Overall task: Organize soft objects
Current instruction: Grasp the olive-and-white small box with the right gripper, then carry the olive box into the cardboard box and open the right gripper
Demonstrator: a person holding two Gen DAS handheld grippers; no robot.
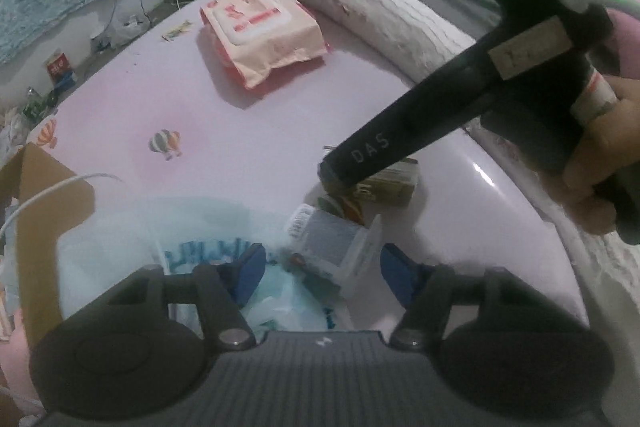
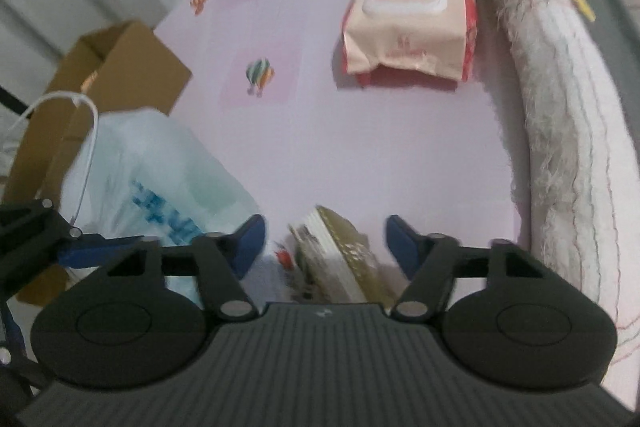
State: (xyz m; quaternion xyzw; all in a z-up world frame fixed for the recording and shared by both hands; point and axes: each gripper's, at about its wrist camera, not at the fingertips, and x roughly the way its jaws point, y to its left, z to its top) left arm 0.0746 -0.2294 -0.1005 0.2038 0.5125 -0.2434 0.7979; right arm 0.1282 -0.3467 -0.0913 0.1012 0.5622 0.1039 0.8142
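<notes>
Soft goods are lying spread over a pale pink sheet (image 2: pixel 360 147) printed with small balloons, which looks like a bed or padded mat, so each one has to be collected in turn. Both claws are pointing steeply down at the near edge.

The left claw (image 1: pixel 322 277) is hanging over a white plastic bag (image 1: pixel 168 227) with blue lettering and a small clear-wrapped grey pack (image 1: pixel 332 235) beside it; its blue pads are standing partly apart, with the crumpled bag and pack edge between them, and no pad is visibly pressing.

The right claw (image 2: pixel 326 245) is straddling a gold-and-white packet (image 2: pixel 340 251) lying slantwise, its pads likewise half apart and clear of the packet's sides, probably lined up to pinch it across its narrow width.

Further off, a peach wet-wipes pack (image 2: pixel 408 15) is resting flat near a rolled white blanket (image 2: pixel 560 107), untouched. A cardboard box (image 2: pixel 120 67) is sitting past the sheet's edge behind the bag, a likely place for gathered items, though I cannot tell.
</notes>
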